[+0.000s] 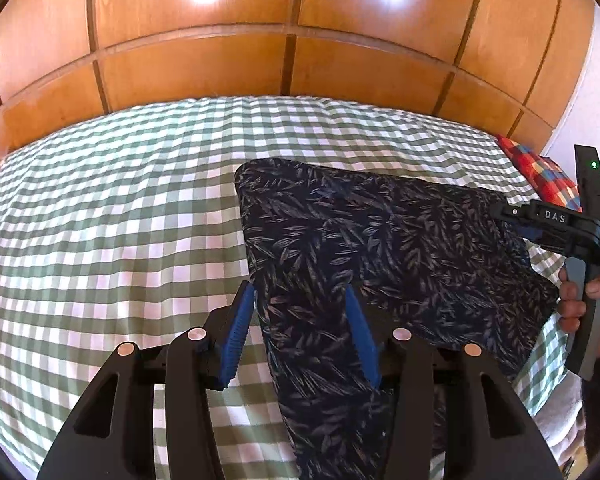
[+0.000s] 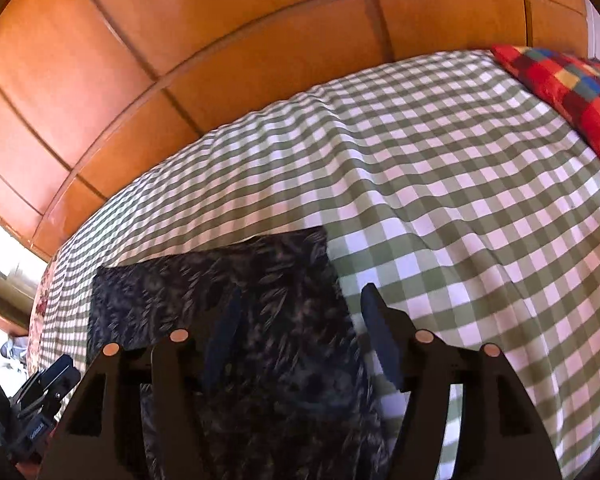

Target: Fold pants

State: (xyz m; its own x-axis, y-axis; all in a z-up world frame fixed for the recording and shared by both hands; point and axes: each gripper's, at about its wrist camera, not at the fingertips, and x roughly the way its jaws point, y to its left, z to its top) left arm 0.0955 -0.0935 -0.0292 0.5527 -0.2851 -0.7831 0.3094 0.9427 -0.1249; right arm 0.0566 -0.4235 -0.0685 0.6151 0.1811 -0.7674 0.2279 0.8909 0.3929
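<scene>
My left gripper (image 1: 300, 328) has its blue fingers (image 1: 236, 340) spread apart, with the left edge of the pants (image 1: 380, 248) lying between them. The fingers are not squeezing the cloth. The pants are dark blue with little leaves on them, and they lie on the bed (image 1: 100, 220), which has a green and white checked sheet. They spread out ahead of my left fingers and off to the right. My right gripper (image 2: 300, 332) also has its fingers (image 2: 380, 340) apart. The right edge of the pants (image 2: 260, 312) sits between them, and the checked bed (image 2: 460, 200) is just past the right finger. A red checked pillow (image 2: 572, 88) lies far ahead to the right. A wooden wall (image 2: 220, 40) stands behind the bed.
</scene>
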